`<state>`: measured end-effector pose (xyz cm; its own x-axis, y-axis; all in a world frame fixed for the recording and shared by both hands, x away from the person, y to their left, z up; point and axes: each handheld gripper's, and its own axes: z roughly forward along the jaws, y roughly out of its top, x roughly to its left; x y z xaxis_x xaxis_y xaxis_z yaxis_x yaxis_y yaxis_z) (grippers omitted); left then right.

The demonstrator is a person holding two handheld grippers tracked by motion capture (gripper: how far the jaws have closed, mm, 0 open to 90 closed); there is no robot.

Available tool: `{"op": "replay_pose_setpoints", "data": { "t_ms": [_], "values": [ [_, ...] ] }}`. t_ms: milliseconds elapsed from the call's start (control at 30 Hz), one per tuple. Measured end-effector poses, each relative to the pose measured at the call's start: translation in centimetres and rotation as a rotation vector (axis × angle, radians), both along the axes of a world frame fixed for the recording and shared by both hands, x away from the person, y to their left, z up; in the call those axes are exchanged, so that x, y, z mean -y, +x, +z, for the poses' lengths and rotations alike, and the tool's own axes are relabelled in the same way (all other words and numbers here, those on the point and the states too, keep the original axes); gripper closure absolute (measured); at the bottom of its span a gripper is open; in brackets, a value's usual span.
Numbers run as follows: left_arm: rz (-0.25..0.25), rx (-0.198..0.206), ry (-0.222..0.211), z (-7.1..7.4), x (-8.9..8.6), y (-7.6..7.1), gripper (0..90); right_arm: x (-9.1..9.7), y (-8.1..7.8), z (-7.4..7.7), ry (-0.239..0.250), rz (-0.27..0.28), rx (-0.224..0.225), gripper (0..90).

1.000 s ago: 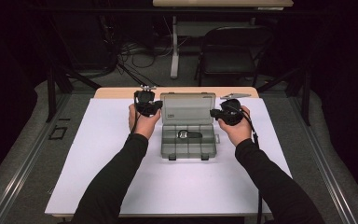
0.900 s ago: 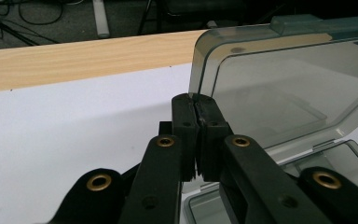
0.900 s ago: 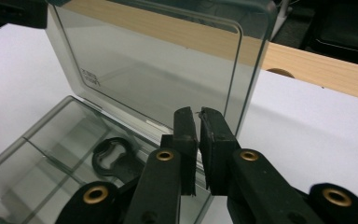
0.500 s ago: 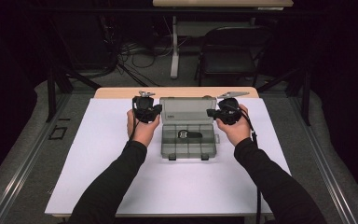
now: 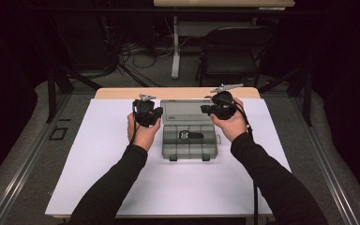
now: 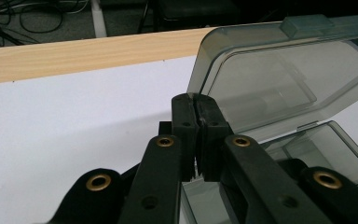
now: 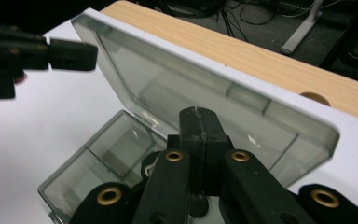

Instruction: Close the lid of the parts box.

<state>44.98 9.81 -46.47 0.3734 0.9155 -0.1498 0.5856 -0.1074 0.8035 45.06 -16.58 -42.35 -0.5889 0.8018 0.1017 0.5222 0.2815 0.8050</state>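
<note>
Two handheld grippers flank a smoky grey compartment box (image 5: 189,139) at the middle of a white sheet (image 5: 98,159) that covers the wooden table (image 5: 122,93), as seen from the high view. The left gripper (image 5: 153,114) sits just beside the box's left edge, close to the raised lid (image 5: 183,111), while the right gripper (image 5: 210,110) hovers over the lid's right end; the person's dark-sleeved forearms reach in toward the box from the near side. A small dark object (image 5: 189,135) lies in one of the middle compartments of the box, and a folding chair (image 5: 232,49) stands beyond the table, behind the box. From the left gripper view, the left gripper (image 6: 196,100) has its two black jaws pressed together with nothing between them, their tips just in front of the left edge of the translucent lid (image 6: 279,79), which stands tilted back over the box's open tray (image 6: 326,149). From the right gripper view, the right gripper (image 7: 199,112) likewise has its jaws fully closed and empty, having just finished closing, poised above the box's tray (image 7: 98,158) and in front of the inner face of the lid (image 7: 191,88); the left gripper (image 7: 91,55), jaws together, appears beyond the lid's far corner.
</note>
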Motion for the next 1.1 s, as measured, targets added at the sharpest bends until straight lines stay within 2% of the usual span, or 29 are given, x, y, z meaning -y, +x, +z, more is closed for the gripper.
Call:
{"op": "replay_pose_setpoints", "data": {
  "t_ms": [200,467,867,1100],
  "values": [
    [0.0,0.002,0.0,0.0,0.0,-0.2,87.9,-0.9,0.4,1.4,0.006,0.008,0.008,90.0],
    [-0.005,0.001,0.003,-0.1,0.0,-0.4,87.9,-2.1,1.8,2.1,0.001,-0.004,0.019,90.0],
    [-0.017,-0.003,-0.011,-0.2,-0.2,-0.5,86.8,-2.6,3.1,1.4,-0.012,-0.032,0.002,90.0],
    [-0.041,-0.006,-0.024,-0.1,-0.4,-0.7,78.3,-2.7,3.1,1.3,-0.022,-0.026,-0.01,90.0]
  ]
}}
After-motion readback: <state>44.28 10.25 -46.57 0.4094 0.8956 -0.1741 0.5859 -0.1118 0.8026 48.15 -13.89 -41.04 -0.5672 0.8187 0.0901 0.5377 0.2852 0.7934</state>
